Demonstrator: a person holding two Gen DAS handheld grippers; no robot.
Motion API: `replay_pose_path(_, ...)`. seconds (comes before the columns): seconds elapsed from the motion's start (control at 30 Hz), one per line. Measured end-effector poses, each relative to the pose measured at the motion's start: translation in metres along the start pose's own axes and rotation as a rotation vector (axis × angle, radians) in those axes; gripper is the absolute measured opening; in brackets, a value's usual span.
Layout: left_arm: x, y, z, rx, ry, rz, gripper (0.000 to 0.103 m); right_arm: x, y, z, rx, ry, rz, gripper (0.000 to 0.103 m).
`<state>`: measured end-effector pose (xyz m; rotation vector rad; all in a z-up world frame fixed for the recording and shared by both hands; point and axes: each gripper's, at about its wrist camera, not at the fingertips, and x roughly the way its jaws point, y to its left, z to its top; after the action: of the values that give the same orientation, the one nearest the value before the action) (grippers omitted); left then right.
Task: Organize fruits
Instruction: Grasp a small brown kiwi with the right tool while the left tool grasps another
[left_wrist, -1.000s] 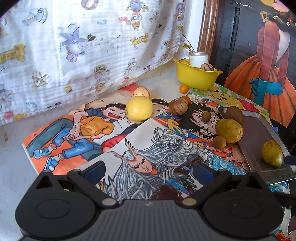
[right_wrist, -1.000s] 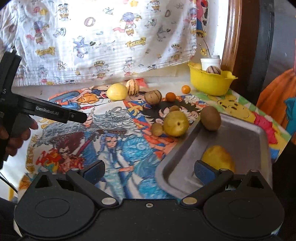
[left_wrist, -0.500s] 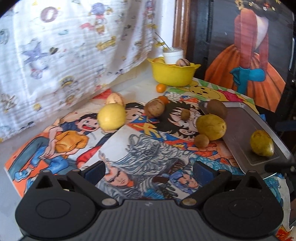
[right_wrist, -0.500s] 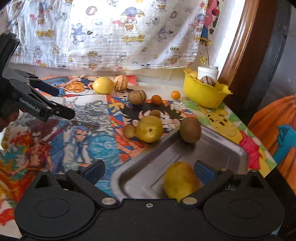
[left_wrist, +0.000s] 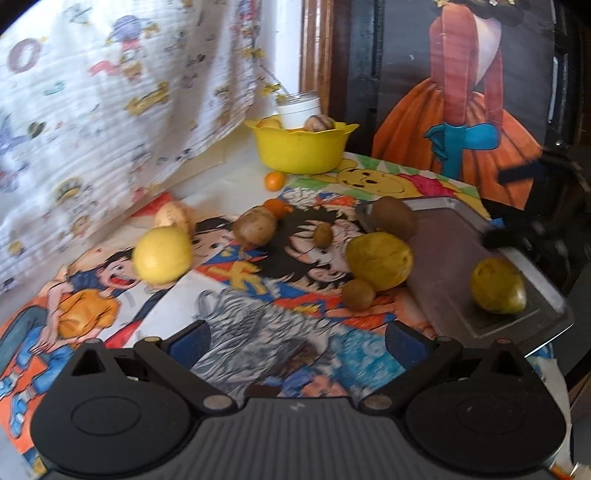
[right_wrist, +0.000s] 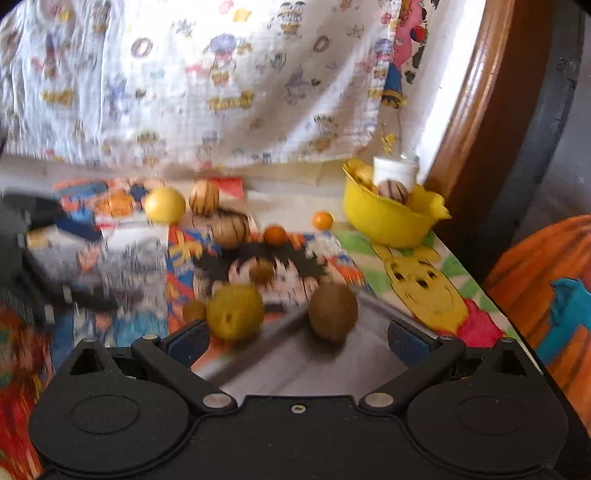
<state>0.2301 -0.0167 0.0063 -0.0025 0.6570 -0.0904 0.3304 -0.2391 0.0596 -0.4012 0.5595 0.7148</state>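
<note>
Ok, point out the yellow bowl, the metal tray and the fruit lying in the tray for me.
Yellow bowl (left_wrist: 301, 153), left wrist view: middle of its outer wall.
Metal tray (left_wrist: 443, 243), left wrist view: bare floor near its middle.
Yellow-green fruit (left_wrist: 498, 285), left wrist view: middle of the fruit, near the tray's close end.

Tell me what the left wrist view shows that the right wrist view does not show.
Only the left wrist view shows the yellow-green fruit lying in the metal tray, and the picture of a woman in an orange dress.

Only the right wrist view shows the left hand-held gripper, blurred at the left edge.

Both show the yellow bowl, the white jar behind it, the yellow lemon, the brown kiwi at the tray's rim, two small orange fruits and the cartoon mat.
</note>
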Motion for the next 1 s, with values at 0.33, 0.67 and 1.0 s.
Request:
replay_pose_path(0.33, 0.036, -0.027, 0.01, 0.009, 0.04, -0.025, 0.093, 0.087, -0.017, 0.042, 0.068, 0.107, 0.161, 0.085)
replay_pose_path(0.67, 0.055, -0.026, 0.008, 0.007, 0.038, -0.065, 0.072, 0.146, -0.022, 0.051, 0.128, 0.194, 0.226, 0.063)
replay_pose_path(1.0, 0.068, -0.029, 0.008, 0.033, 0.039, -0.095, 0.061, 0.17, -0.013, 0.046, 0.121, 0.241, 0.246, 0.05)
